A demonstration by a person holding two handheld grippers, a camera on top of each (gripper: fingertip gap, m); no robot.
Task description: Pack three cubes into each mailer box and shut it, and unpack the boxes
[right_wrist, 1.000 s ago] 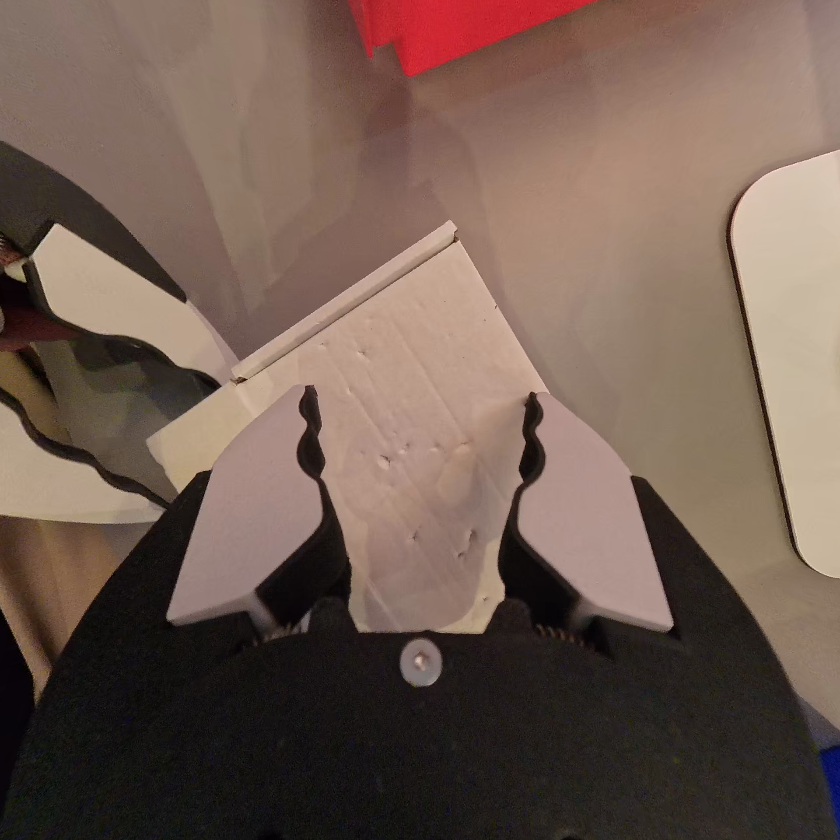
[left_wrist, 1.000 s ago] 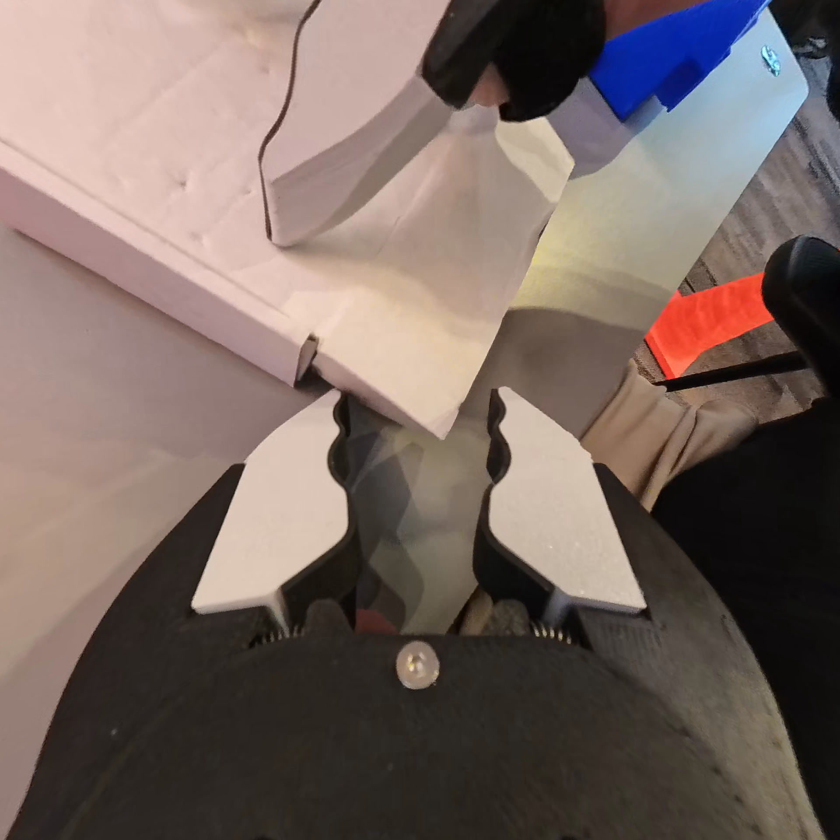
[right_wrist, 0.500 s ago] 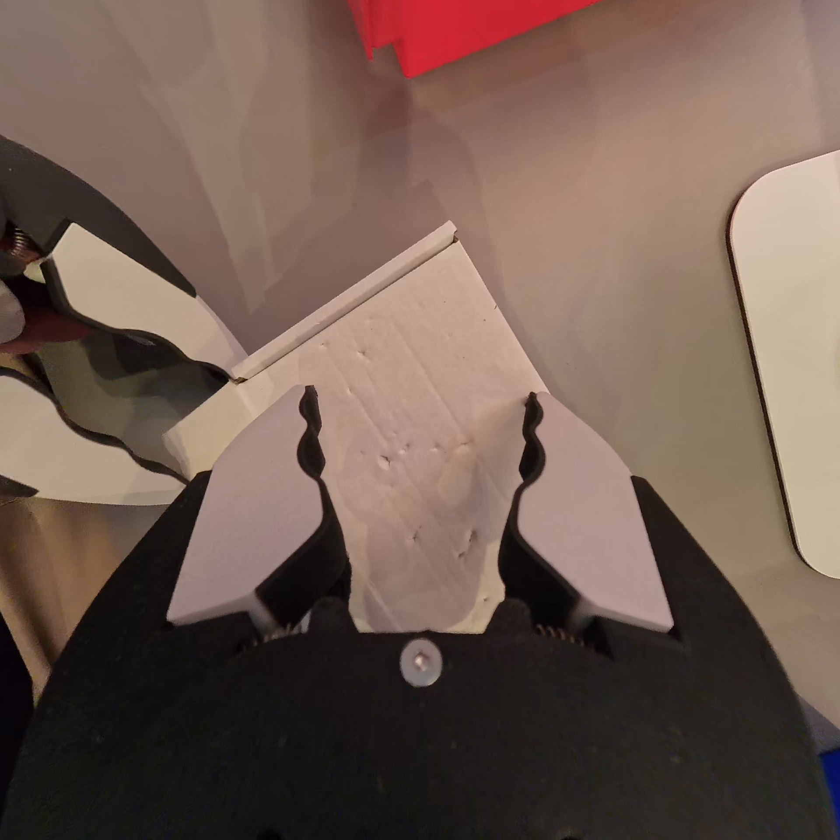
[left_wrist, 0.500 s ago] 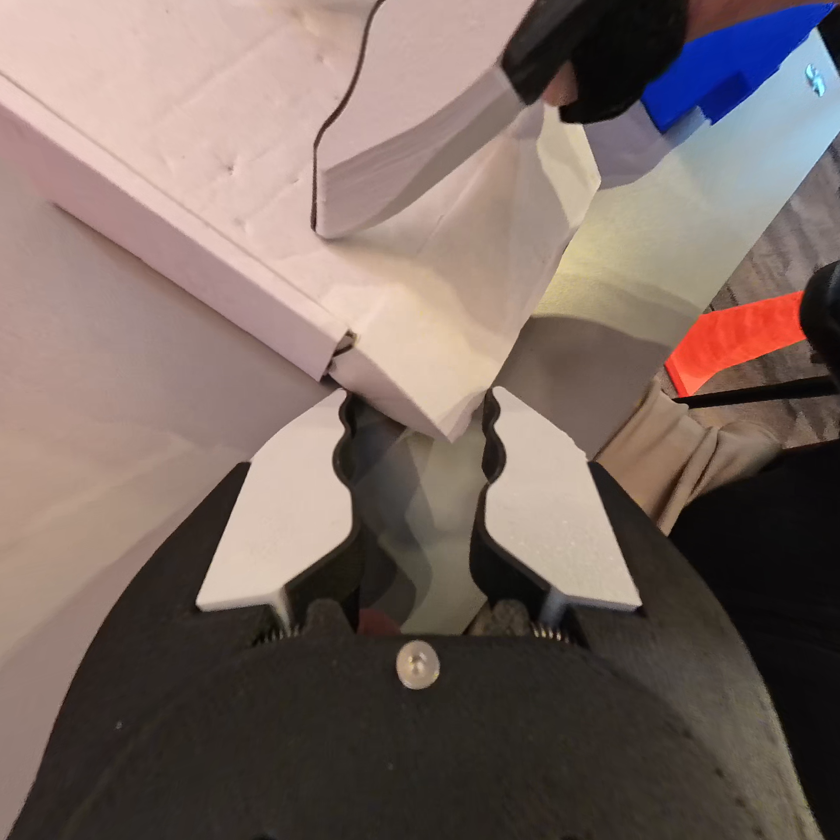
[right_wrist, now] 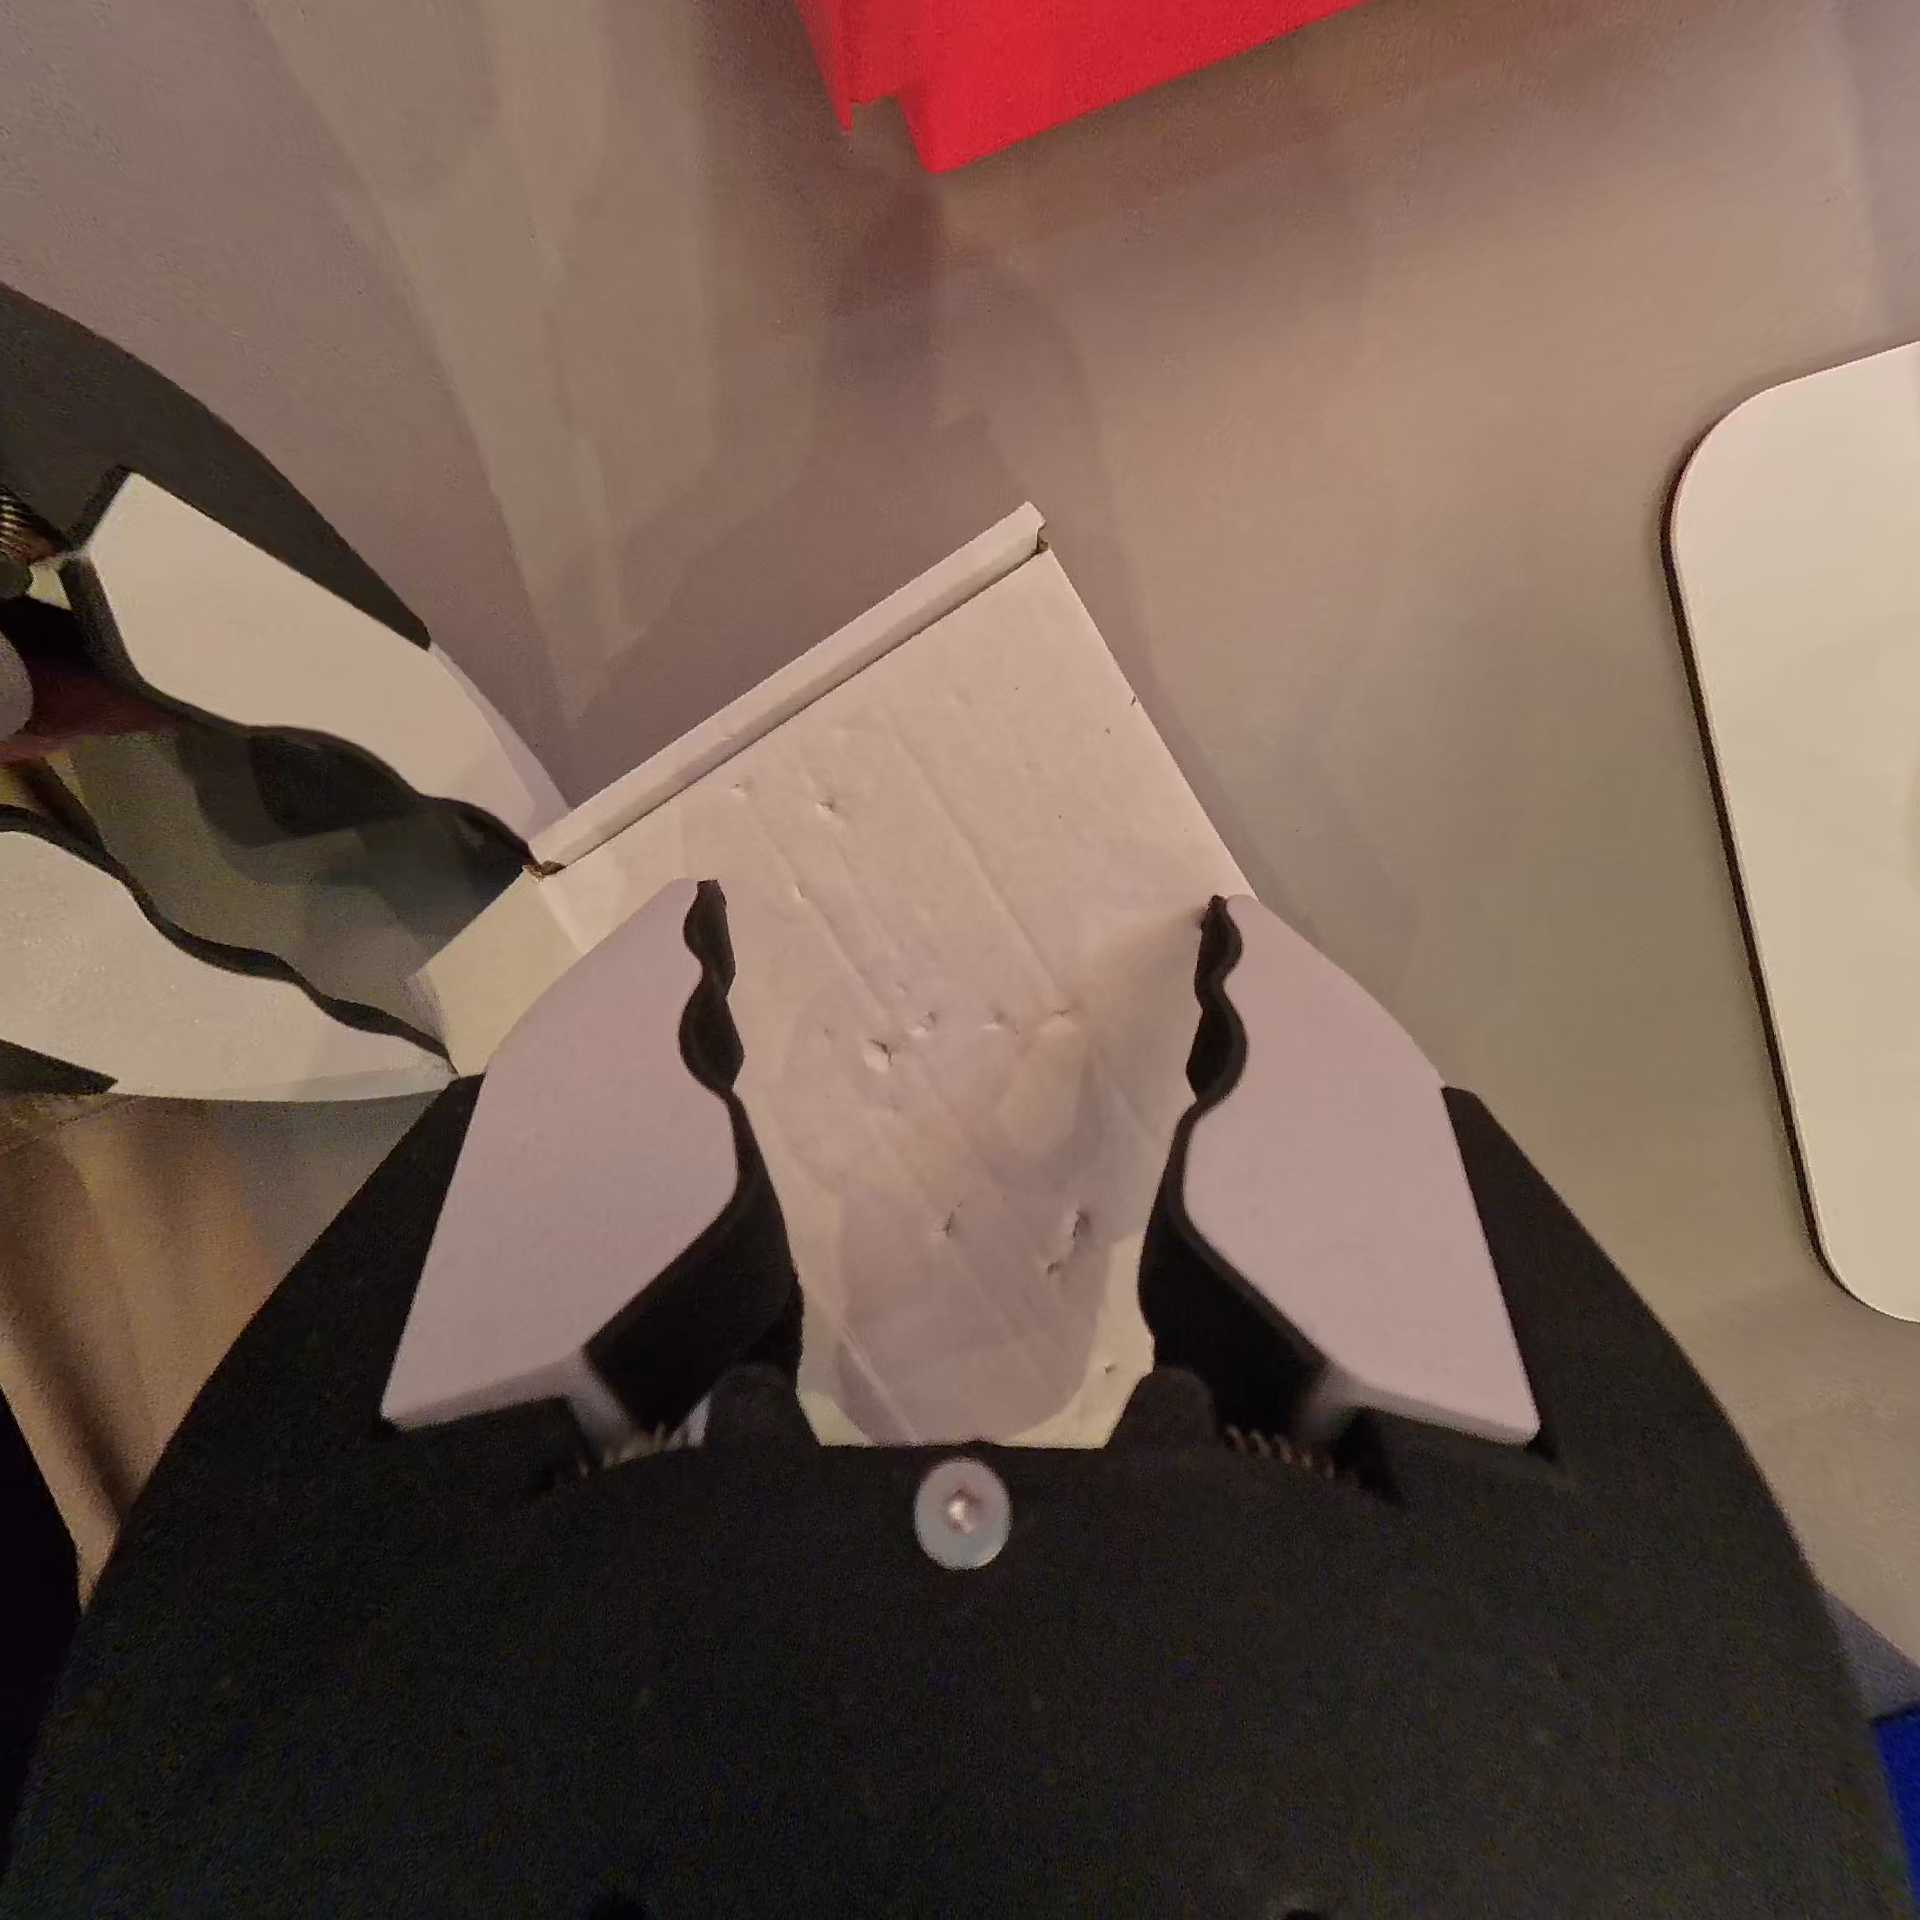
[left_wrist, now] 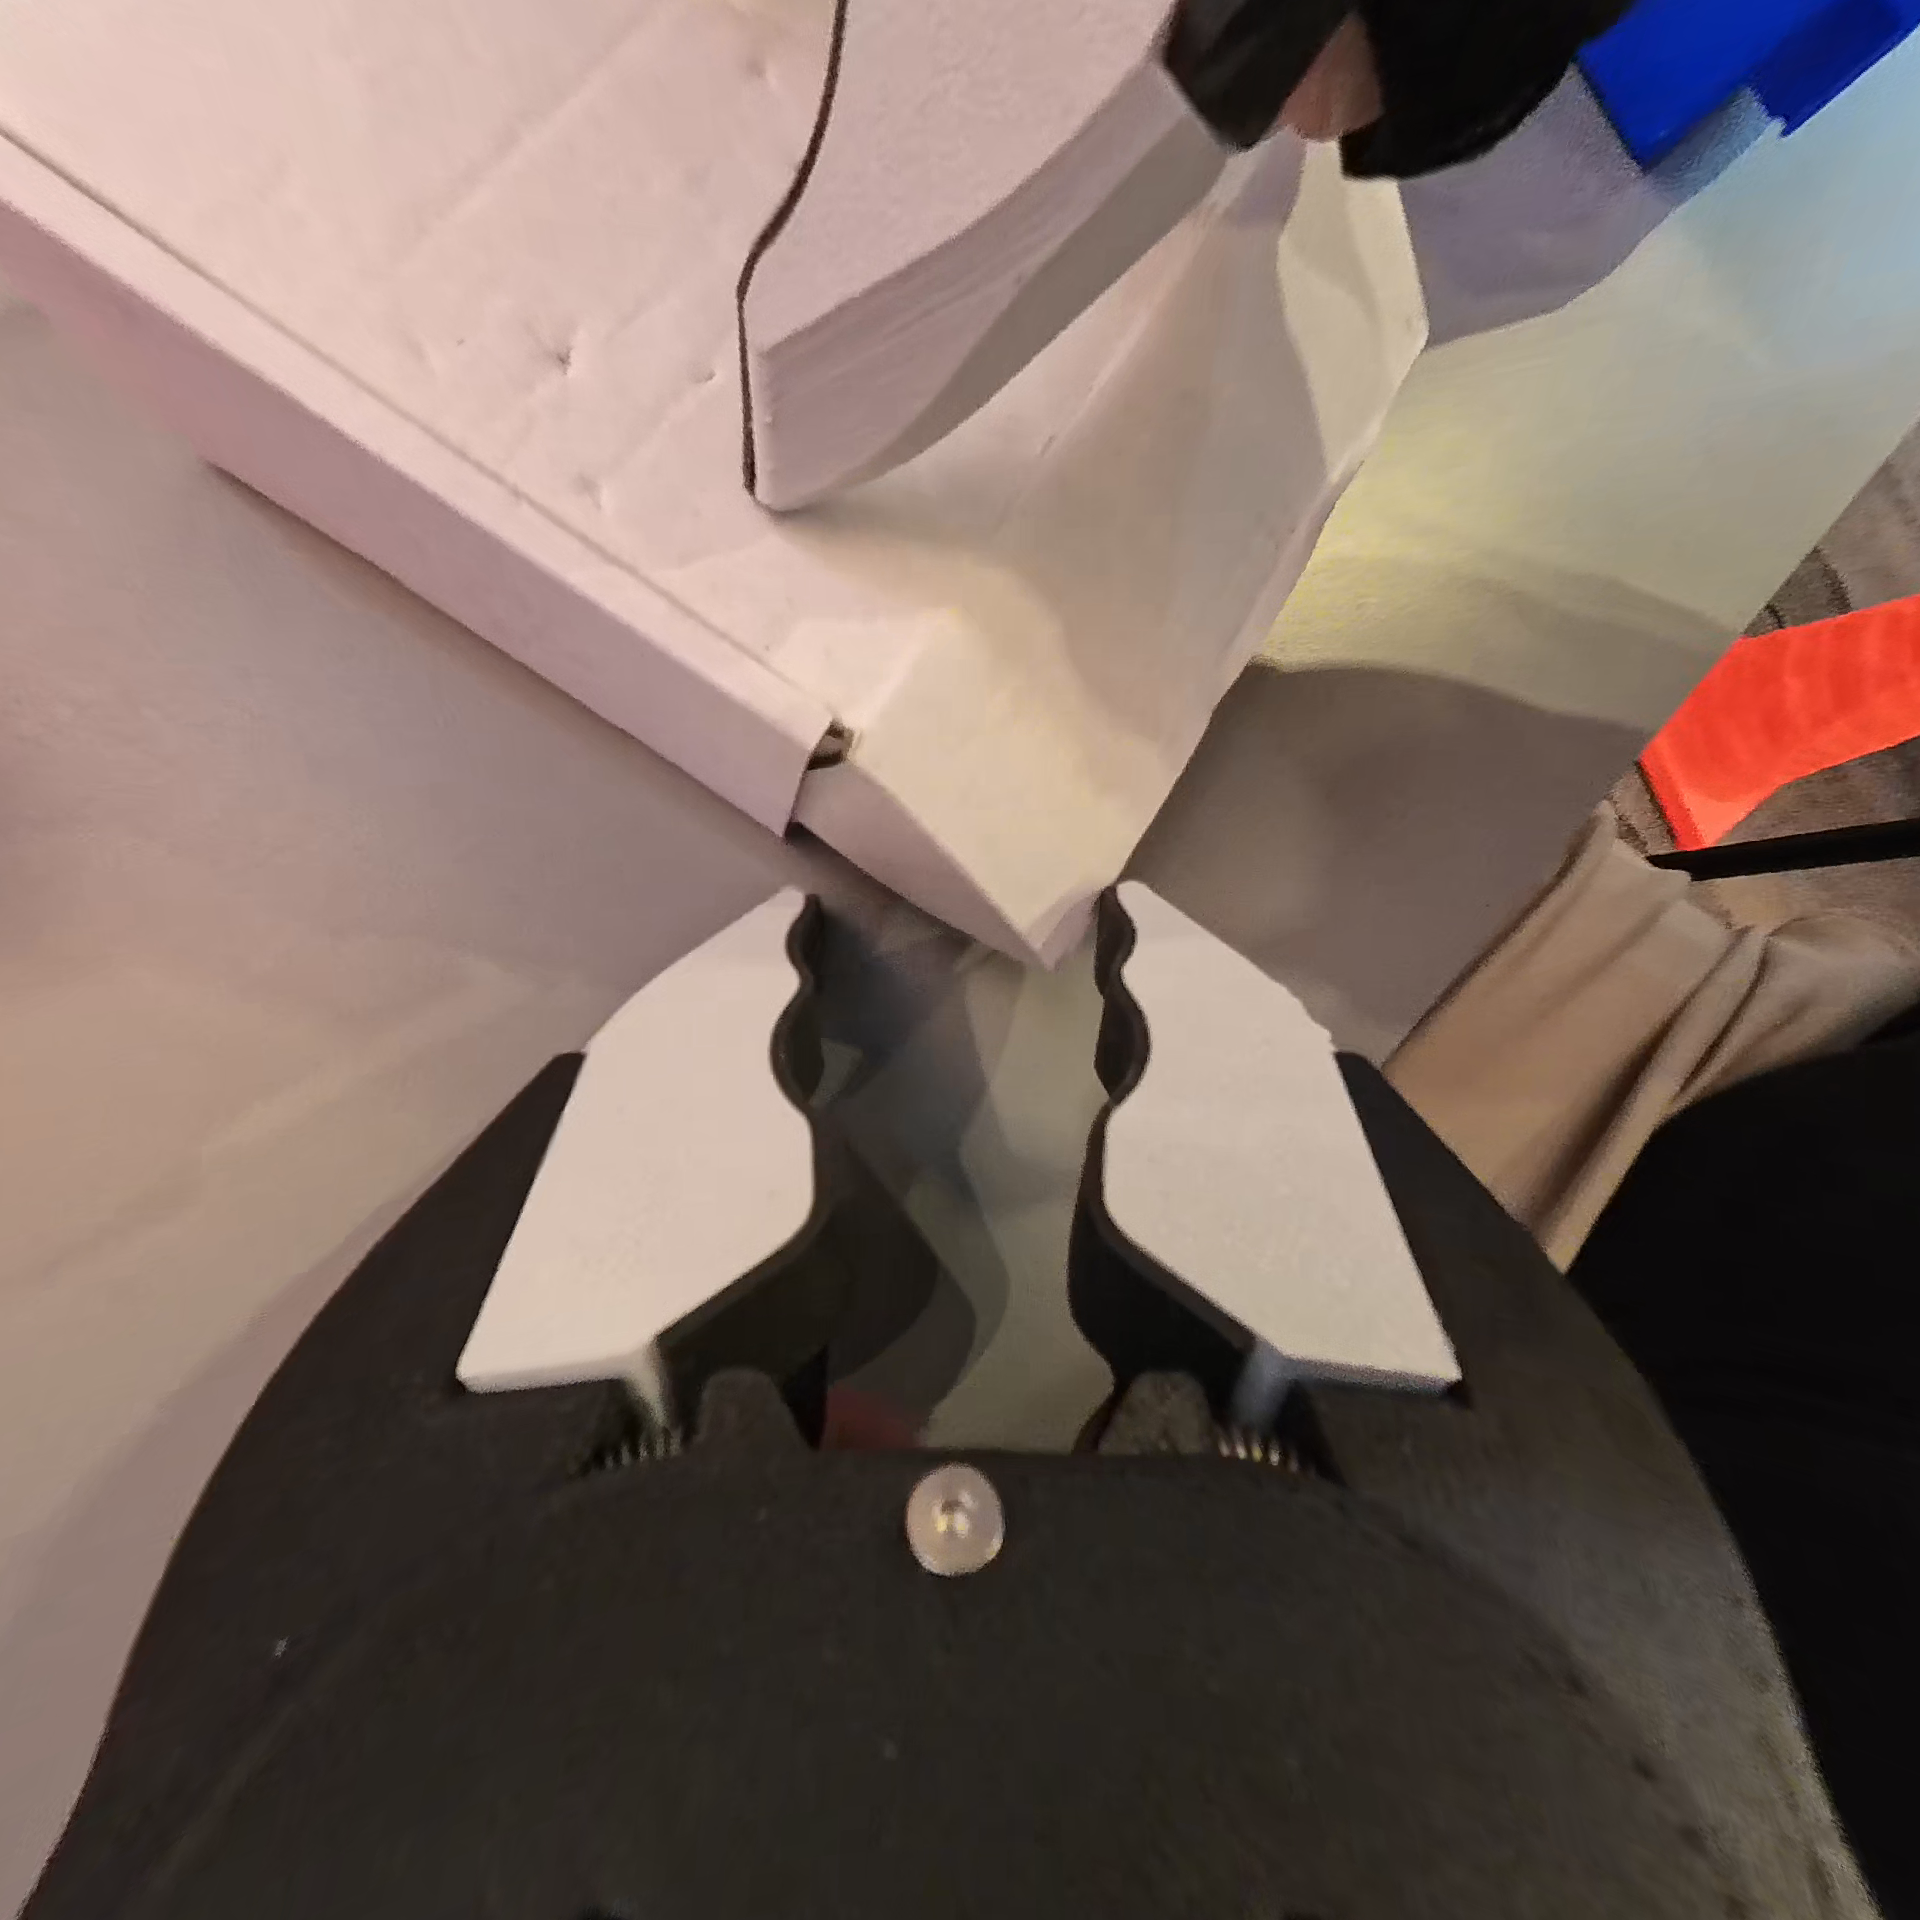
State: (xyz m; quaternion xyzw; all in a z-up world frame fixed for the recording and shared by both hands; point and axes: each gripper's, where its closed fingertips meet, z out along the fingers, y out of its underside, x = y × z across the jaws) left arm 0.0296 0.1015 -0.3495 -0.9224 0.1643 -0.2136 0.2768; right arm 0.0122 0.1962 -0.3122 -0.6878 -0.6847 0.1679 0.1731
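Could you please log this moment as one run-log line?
box: white mailer box shut | right tongs open above lid | left tongs open at corner

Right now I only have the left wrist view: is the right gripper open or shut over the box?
Observer: Open. The right gripper has its jaws spread wide over the lid of the mailer box and grips nothing.
Operator: Does the lid's far end look closed?
Observer: Yes, the far corner lies flat, with no gap showing.
Operator: Anything beyond the box?
Observer: A red object sits on the table past it, and a white rounded board lies off to the right.
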